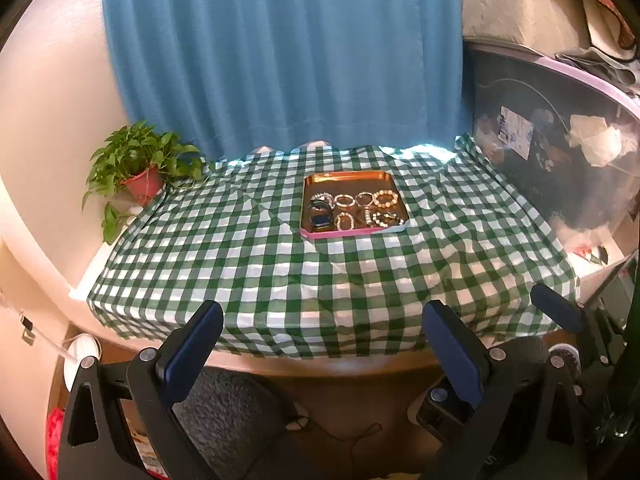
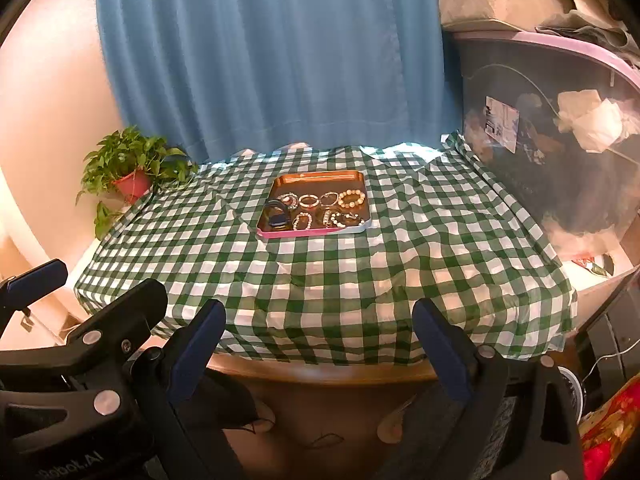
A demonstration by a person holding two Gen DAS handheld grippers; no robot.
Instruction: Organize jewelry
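Note:
An orange tray with a pink rim lies on the green checked tablecloth, toward the far side. Several bracelets and rings lie in two rows inside it, among them a beige bead bracelet at the back right and a dark blue piece at the front left. My left gripper hangs open below the table's near edge, nothing between its fingers. My right gripper is open too, equally far back. Each gripper shows at the other view's edge.
A potted green plant stands off the cloth's far left corner. A blue curtain hangs behind the table. A dark clear storage bin with a pink lid borders the right side. The cloth between tray and near edge is bare.

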